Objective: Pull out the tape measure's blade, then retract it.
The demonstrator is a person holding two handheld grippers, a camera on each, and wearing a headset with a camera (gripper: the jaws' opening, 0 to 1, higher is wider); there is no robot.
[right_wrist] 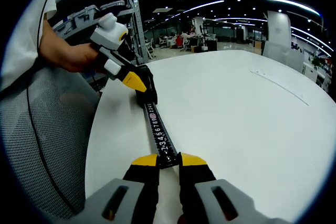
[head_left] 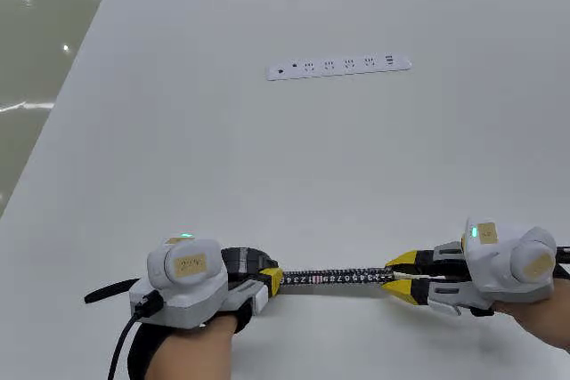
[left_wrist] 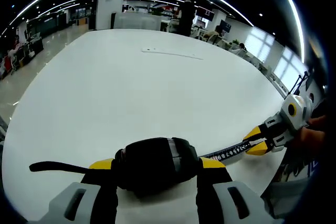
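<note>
A black tape measure case point(head_left: 242, 264) lies on the white table near its front edge. My left gripper point(head_left: 258, 284) is shut on the case point(left_wrist: 155, 163), yellow tips on either side of it. The black blade point(head_left: 337, 277) with white numerals runs rightward from the case, flat and just above the table. My right gripper point(head_left: 401, 276) is shut on the blade's end point(right_wrist: 167, 157). In the right gripper view the blade point(right_wrist: 156, 128) leads away to the case point(right_wrist: 144, 95) and the left gripper point(right_wrist: 131, 80). The left gripper view shows the blade point(left_wrist: 226, 154) reaching the right gripper point(left_wrist: 256, 141).
A white power strip point(head_left: 338, 66) lies across the middle of the table point(head_left: 223, 157), far from the grippers. A black strap point(head_left: 109, 291) trails left from the case. The table's left edge borders a shiny floor point(head_left: 36, 33). A cable point(head_left: 123, 344) hangs from the left gripper.
</note>
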